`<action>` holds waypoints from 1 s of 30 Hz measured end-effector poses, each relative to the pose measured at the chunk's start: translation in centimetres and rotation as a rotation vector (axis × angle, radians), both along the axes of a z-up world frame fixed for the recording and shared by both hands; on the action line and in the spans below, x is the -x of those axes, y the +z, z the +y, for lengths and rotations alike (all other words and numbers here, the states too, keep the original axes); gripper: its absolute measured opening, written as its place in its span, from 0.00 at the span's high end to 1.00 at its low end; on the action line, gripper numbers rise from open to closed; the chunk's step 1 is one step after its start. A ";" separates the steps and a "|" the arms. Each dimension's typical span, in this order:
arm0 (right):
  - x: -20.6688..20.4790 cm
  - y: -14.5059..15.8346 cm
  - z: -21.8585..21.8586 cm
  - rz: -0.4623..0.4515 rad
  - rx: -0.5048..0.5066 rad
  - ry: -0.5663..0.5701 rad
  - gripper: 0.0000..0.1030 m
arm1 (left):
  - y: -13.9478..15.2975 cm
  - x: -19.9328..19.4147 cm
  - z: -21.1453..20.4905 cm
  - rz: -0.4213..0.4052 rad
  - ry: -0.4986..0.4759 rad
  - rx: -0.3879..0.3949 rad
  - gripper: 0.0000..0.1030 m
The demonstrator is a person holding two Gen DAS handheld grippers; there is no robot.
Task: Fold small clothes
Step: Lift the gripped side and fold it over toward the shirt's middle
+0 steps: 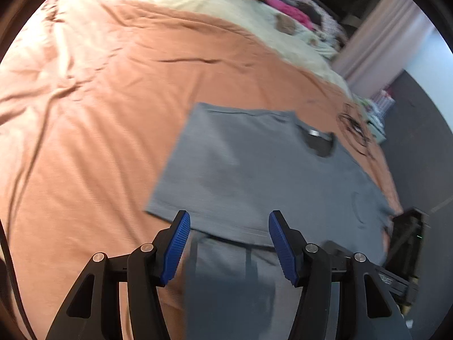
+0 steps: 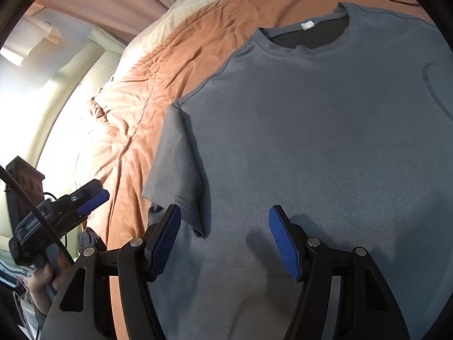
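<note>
We hold both grippers released, jaws wide, nothing between the pads. Nearest us, the right gripper (image 2: 225,240) hovers low over the grey T-shirt (image 2: 311,141), which lies front-up on the orange bedspread (image 2: 175,65), its folded-in sleeve (image 2: 175,170) just beside our left pad. The left gripper (image 1: 229,243) hangs over the shirt's hem (image 1: 232,232). Risk, as we judge it: pinching bedspread with the cloth, or dragging the sleeve out of its fold. The right view alone shows the collar (image 2: 308,48) clearly and the left hand (image 2: 45,280); the left view, motion-blurred, alone shows the cream blanket (image 1: 198,2) and clothes pile (image 1: 288,11) at the bed's far edge.
</note>
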State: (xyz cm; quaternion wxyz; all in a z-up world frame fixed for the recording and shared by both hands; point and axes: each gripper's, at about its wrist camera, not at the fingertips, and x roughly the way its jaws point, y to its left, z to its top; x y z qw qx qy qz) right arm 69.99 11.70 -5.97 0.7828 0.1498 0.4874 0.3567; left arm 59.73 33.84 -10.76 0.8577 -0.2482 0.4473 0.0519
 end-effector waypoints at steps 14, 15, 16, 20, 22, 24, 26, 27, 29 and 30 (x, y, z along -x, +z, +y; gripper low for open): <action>-0.9 -1.2 2.5 -0.032 0.033 0.064 0.39 | -7.5 -1.3 4.5 0.090 0.101 -0.002 0.46; -1.0 -1.2 2.7 -0.036 0.035 0.067 0.39 | -7.9 -1.5 4.6 0.097 0.100 -0.003 0.55; -0.9 -1.1 2.8 -0.041 0.040 0.070 0.39 | -8.4 -1.8 4.5 0.107 0.096 -0.002 0.61; -1.1 -1.0 3.1 -0.045 0.052 0.067 0.39 | -7.5 -2.5 4.3 0.095 0.068 0.006 0.96; -1.0 -0.7 2.9 -0.057 0.047 0.070 0.39 | -5.6 -2.7 4.0 0.070 0.051 -0.016 0.96; -1.0 -0.4 2.6 -0.073 0.047 0.070 0.39 | -4.2 -3.0 3.7 0.051 0.036 -0.024 0.96; -1.1 -0.1 2.1 -0.075 0.040 0.064 0.39 | -2.7 -3.7 3.2 0.033 0.022 -0.027 0.96; -1.2 0.0 1.8 -0.073 0.033 0.060 0.39 | -2.1 -4.0 2.9 0.017 0.009 -0.017 0.96; -1.4 0.1 1.0 -0.068 0.021 0.053 0.39 | -0.7 -4.8 1.8 -0.005 -0.020 -0.031 0.96; -1.5 0.2 0.7 -0.069 0.018 0.050 0.39 | 0.0 -5.3 1.1 -0.012 -0.035 -0.044 0.96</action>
